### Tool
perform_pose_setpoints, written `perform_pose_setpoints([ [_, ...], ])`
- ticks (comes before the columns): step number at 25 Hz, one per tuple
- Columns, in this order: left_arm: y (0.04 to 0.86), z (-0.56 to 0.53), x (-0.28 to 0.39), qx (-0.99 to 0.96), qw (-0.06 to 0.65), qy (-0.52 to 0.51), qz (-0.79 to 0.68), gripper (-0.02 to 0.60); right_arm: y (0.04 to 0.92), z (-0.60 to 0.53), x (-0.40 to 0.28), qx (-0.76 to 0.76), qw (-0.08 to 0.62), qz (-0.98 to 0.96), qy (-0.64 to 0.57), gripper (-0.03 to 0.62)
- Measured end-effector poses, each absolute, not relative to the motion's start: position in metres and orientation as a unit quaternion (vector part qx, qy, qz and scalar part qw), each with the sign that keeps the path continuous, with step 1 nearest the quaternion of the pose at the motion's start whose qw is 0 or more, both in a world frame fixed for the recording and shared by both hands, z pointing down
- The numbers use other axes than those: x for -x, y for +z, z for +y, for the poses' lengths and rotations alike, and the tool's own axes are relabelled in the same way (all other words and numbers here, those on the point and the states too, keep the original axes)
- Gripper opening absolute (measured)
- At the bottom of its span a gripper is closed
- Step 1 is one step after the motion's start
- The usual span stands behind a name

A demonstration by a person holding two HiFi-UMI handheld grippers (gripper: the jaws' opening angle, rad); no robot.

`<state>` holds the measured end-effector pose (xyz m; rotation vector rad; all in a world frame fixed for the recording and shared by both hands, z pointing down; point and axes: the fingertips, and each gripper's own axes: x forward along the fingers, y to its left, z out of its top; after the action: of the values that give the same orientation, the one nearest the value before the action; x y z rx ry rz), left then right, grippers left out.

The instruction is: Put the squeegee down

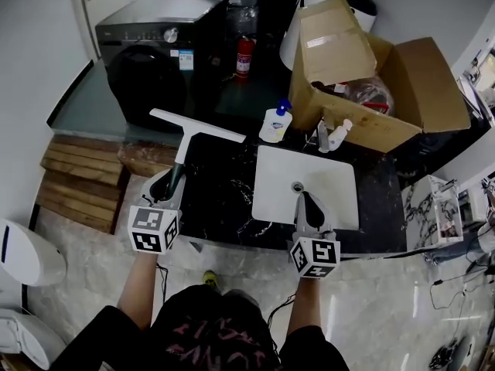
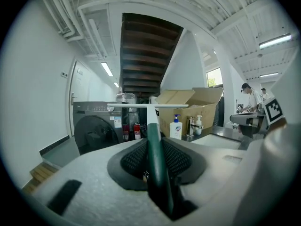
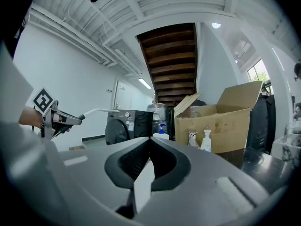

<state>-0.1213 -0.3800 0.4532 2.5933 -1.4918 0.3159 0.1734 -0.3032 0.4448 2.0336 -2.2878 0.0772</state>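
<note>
The squeegee [image 1: 184, 147] has a dark green handle and a long white blade [image 1: 197, 126]. My left gripper [image 1: 174, 178] is shut on the handle and holds the tool out over the left end of the black counter [image 1: 216, 199], blade away from me. In the left gripper view the handle [image 2: 156, 166] runs up between the jaws to the level blade [image 2: 148, 106]. My right gripper [image 1: 304, 199] hovers over the near edge of the white sink [image 1: 271, 180], jaws together with nothing in them. The right gripper view shows its closed tips [image 3: 149, 144] and the squeegee [image 3: 96, 111] off to the left.
A soap pump bottle [image 1: 276, 124], a faucet [image 1: 323, 136] and an open cardboard box [image 1: 402, 83] stand at the counter's back. A dark washing machine [image 1: 155, 52] and a red fire extinguisher [image 1: 244, 56] are beyond. Wooden steps [image 1: 81, 180] lie to the left.
</note>
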Motion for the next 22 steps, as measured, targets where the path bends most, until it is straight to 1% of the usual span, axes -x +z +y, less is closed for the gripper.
perform_pose_setpoints([
  [12, 0.460, -0.404, 0.109, -0.862, 0.076, 0.108, -0.489, 0.101, 0.451, -0.326, -0.180, -0.664, 0.047, -0.745, 0.031, 0.011],
  [22, 0.454, -0.421, 0.096, -0.849, 0.090, 0.105, -0.510, 0.101, 0.443, -0.351, -0.194, -0.643, 0.039, -0.764, 0.030, 0.011],
])
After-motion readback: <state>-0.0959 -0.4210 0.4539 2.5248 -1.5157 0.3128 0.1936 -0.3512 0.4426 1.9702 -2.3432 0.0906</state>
